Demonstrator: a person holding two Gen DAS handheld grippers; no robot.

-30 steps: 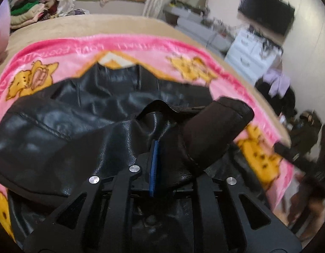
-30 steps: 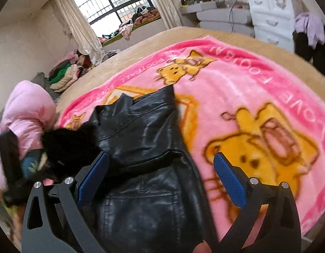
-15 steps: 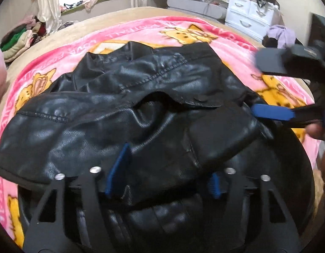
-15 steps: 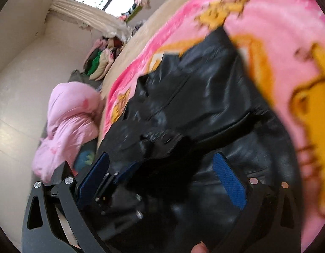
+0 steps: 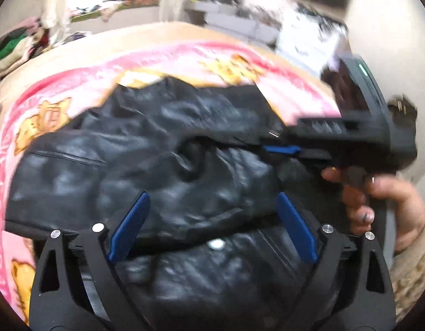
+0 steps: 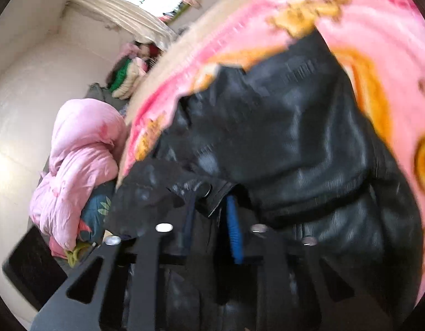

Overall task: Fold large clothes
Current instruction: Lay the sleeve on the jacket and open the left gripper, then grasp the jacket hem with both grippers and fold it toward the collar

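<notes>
Left claw (image 5: 211, 224) pointing steeply down, jaws just opened wide, blue pads (image 5: 129, 225) well apart and pressing on nothing. Right claw (image 6: 211, 222) angled down too, jaws just closed until nearly together, pinching a black fold between the pads (image 6: 234, 229). Seen from the left wrist: right claw (image 5: 281, 149) reaching in from the right side, right hand (image 5: 383, 204) wrapped round its handle, fingers curled.

Right tongs (image 6: 209, 215) pinch black leather jacket (image 6: 281, 138) on pink blanket (image 6: 378, 13).
</notes>
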